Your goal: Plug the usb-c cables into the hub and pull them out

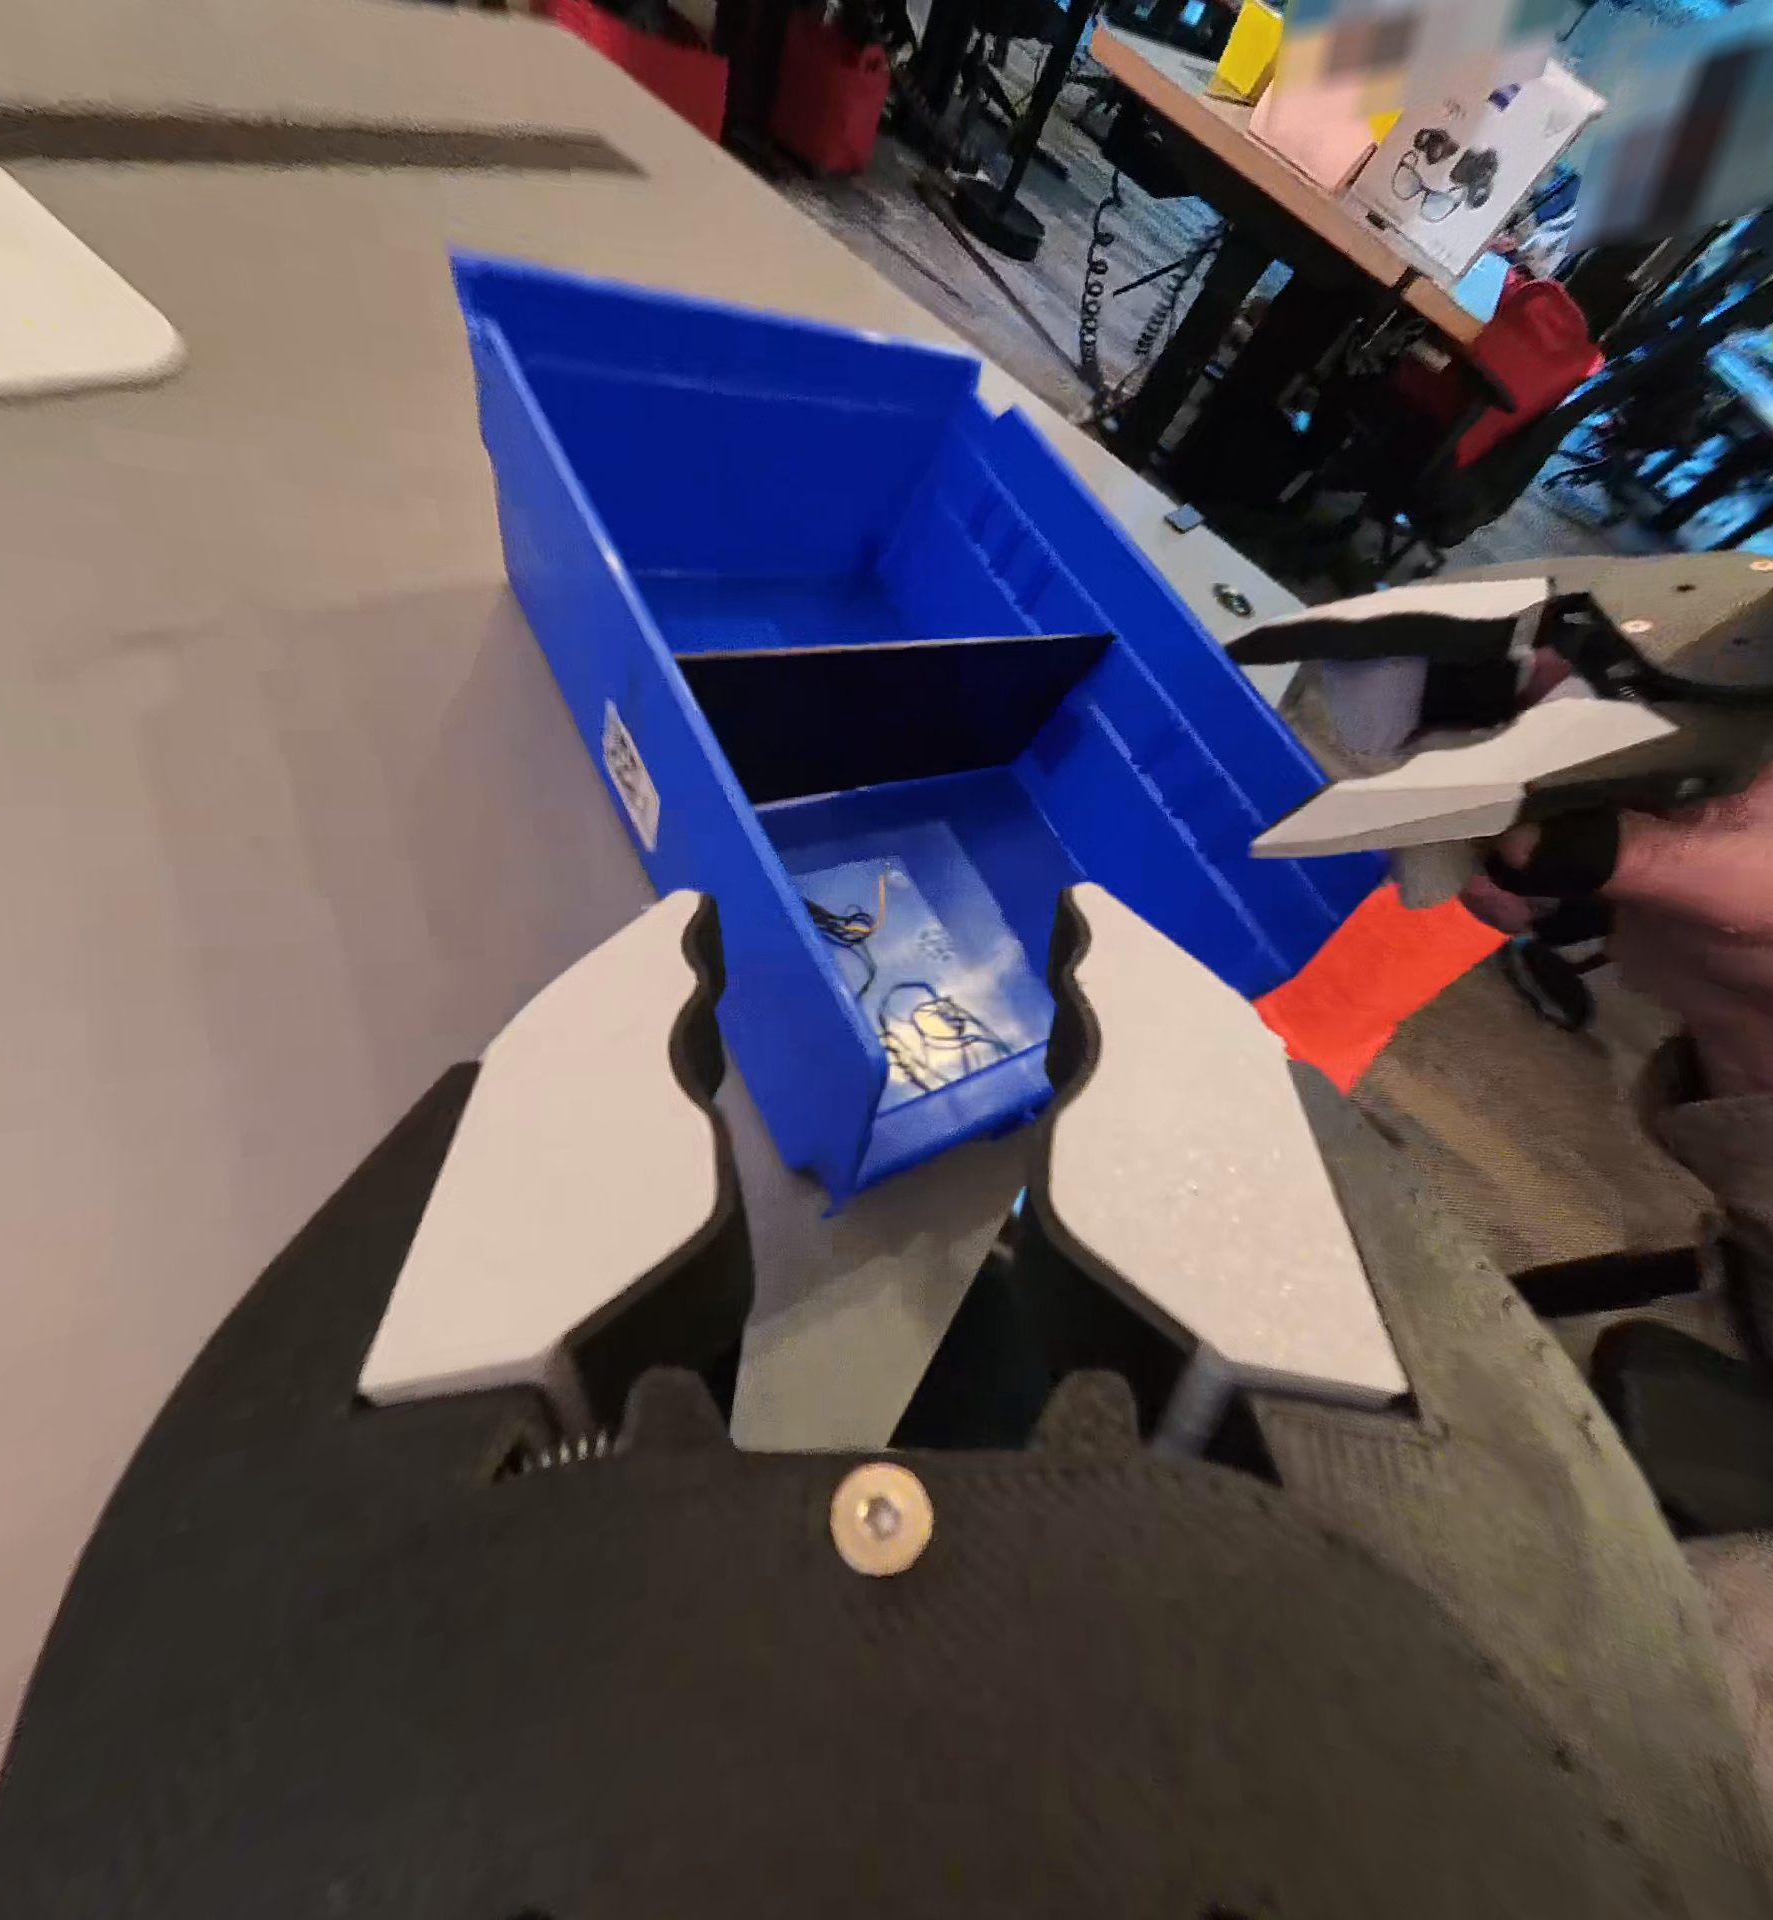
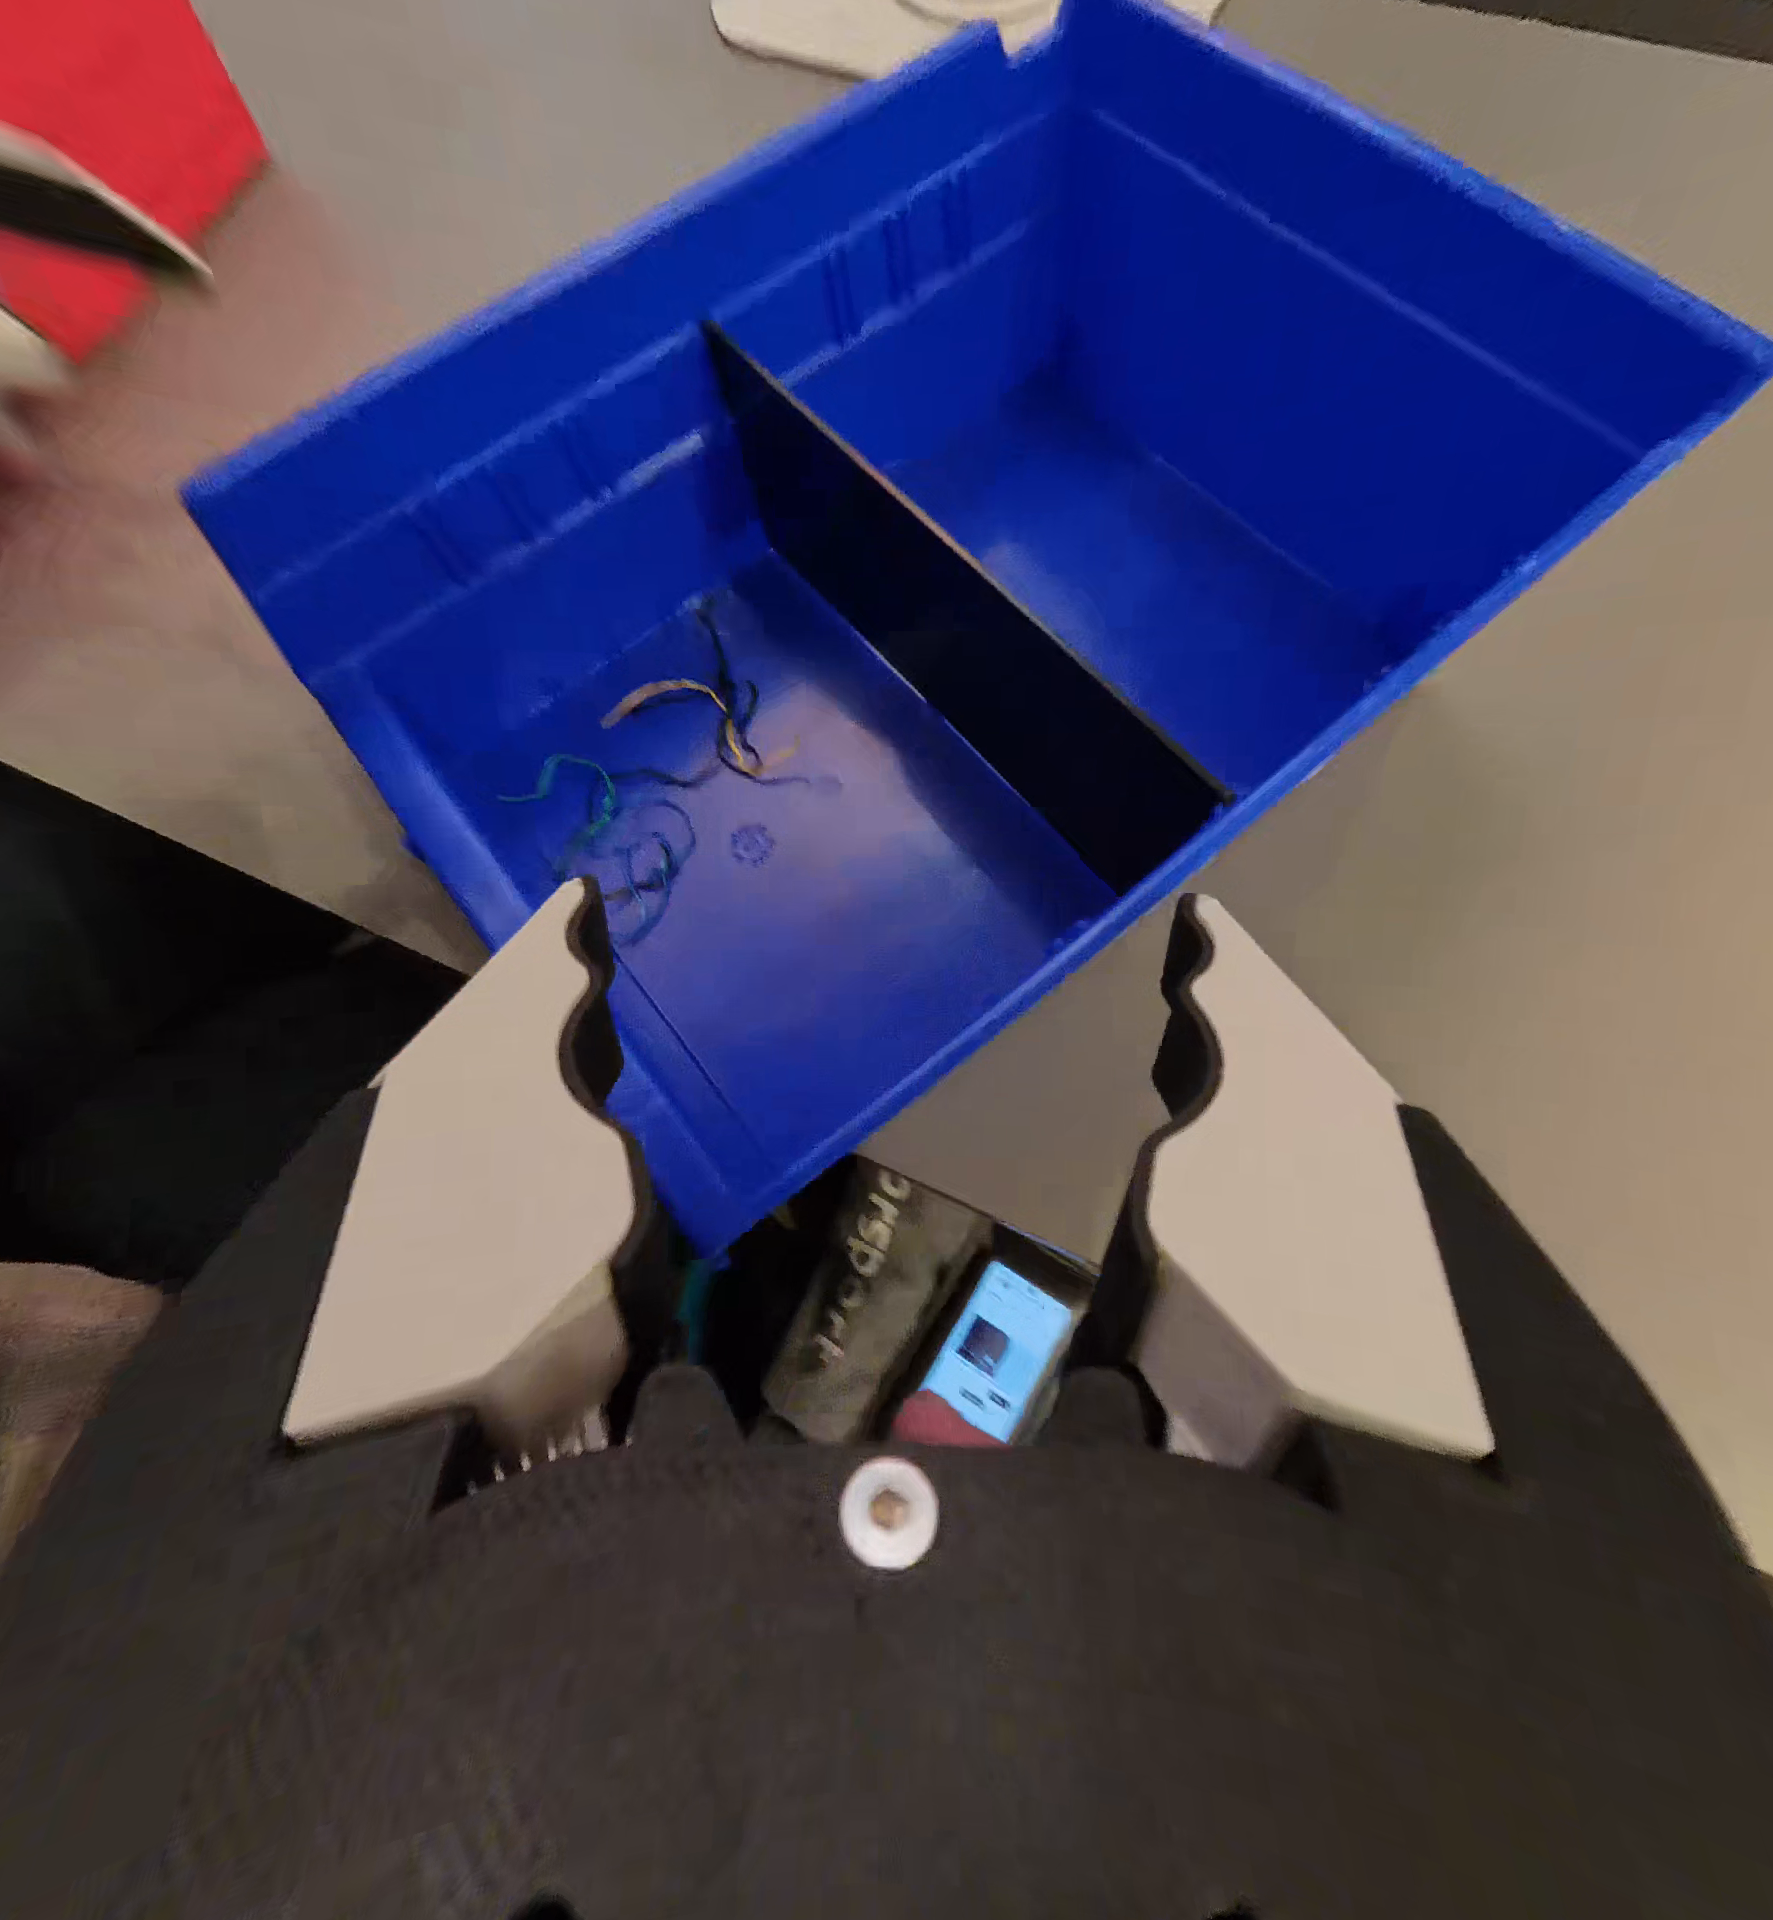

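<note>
Both tools spread and empty, left tool (image 1: 882,914) and right tool (image 2: 882,904) above blue bin (image 1: 591,582), thin wires (image 2: 643,790) at its 7 o'clock compartment.

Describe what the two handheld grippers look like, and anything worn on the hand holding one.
Both grippers, left gripper and right gripper, have matte black printed bodies, pale grey wedge-shaped jaws lined with wavy black pads, and a silver screw at the centre. A small spring shows near each base. The hand holding the right one wears a black strap.

Thin tangled wires (image 2: 731,727) on blue bin (image 2: 1277,260) floor
</note>
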Available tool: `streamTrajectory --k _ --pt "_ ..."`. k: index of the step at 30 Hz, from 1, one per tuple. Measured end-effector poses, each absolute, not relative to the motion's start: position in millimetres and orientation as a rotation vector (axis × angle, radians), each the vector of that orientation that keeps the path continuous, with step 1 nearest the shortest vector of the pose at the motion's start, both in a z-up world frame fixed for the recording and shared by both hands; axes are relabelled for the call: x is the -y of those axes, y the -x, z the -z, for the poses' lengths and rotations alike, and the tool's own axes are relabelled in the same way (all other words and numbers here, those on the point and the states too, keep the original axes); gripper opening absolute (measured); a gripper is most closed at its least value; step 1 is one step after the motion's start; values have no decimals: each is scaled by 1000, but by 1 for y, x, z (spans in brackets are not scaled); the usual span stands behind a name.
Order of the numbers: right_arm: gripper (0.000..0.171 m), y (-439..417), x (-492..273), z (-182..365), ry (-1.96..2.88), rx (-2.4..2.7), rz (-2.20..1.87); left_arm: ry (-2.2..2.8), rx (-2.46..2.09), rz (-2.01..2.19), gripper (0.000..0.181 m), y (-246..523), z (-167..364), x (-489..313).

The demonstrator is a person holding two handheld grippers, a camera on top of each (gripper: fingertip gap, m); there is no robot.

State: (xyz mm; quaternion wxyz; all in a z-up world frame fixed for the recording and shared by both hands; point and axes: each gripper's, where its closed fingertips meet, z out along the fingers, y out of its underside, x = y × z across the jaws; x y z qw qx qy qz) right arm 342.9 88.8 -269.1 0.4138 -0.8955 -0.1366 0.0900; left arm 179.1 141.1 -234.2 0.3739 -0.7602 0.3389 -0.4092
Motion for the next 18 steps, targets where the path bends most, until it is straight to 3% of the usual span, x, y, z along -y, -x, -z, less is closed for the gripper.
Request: streamTrajectory --k 1,4,9,13,18 --pt "104 -346 -89 276 2275 352 -165 1921 -879 994 59 -167 225 -142" --pt "101 -355 -91 297 2335 356 -90 1874 -848 763 57 -110 198 -160" --pt "56 -372 -97 304 2348 346 -87 1880 -633 248 54 48 165 -208" --pt "39 -391 -108 307 2344 370 -21 2066 -560 -106 56 174 195 -217" --pt "13 -410 -118 313 2332 369 22 2234 -424 -209 61 257 243 -209"
